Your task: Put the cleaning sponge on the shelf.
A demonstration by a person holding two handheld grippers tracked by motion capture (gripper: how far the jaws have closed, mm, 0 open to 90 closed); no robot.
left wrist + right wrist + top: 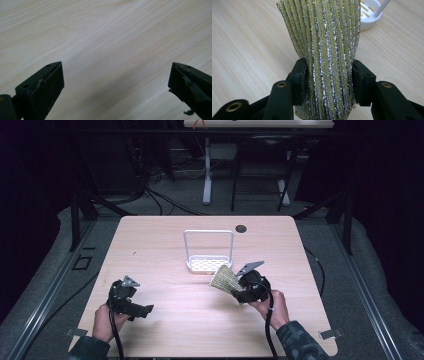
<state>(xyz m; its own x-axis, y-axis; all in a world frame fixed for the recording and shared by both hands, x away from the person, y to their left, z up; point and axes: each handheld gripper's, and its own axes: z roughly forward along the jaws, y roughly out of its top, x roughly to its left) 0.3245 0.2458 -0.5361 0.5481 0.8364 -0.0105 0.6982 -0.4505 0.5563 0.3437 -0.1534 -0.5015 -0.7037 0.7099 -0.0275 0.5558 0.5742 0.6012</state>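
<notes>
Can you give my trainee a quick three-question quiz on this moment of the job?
1. True or false: the right gripper is shut on the scouring sponge.
2. What lies between the jaws of the left gripper? A) a cup B) bare table C) a cloth
3. Which white thing stands beyond the sponge?

Key
1. True: both jaws press its sides.
2. B; the jaws stand wide apart.
3. The white rack, with its slotted tray and tall loop handle.

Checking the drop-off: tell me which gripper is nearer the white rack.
Right. The right gripper, clamping the scouring sponge, sits just beside the white rack; the left gripper waits far off.
</notes>
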